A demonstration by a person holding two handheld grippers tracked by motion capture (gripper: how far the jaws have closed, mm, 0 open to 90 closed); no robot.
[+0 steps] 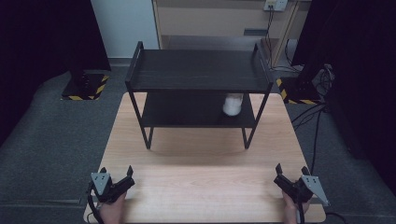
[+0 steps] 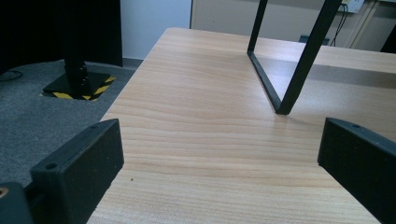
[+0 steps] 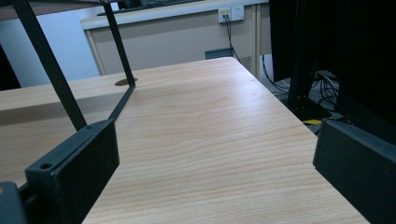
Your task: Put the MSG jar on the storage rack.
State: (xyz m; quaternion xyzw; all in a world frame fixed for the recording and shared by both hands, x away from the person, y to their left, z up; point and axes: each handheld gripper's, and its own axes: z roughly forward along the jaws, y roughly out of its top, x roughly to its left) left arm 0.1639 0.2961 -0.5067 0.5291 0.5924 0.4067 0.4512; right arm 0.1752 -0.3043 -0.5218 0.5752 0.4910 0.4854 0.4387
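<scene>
A black two-tier shelf rack (image 1: 198, 70) stands at the far half of the wooden table (image 1: 205, 182). On its lower shelf, toward the right, sits a white cup-like object (image 1: 232, 104). My left gripper (image 1: 116, 172) rests at the table's near left corner, open, with nothing between its jaws. My right gripper (image 1: 292, 169) rests at the near right corner, also open and empty. The left gripper view has the rack's left leg (image 2: 299, 70) ahead on the wood. The rack's right leg (image 3: 51, 70) stands at the left of the right gripper view.
Grey carpet surrounds the table. Black stand bases with yellow-black tape (image 1: 86, 86) (image 1: 299, 91) sit on the floor at both sides of the rack. Cables (image 1: 322, 74) trail at the right. A beige cabinet (image 1: 210, 18) stands behind.
</scene>
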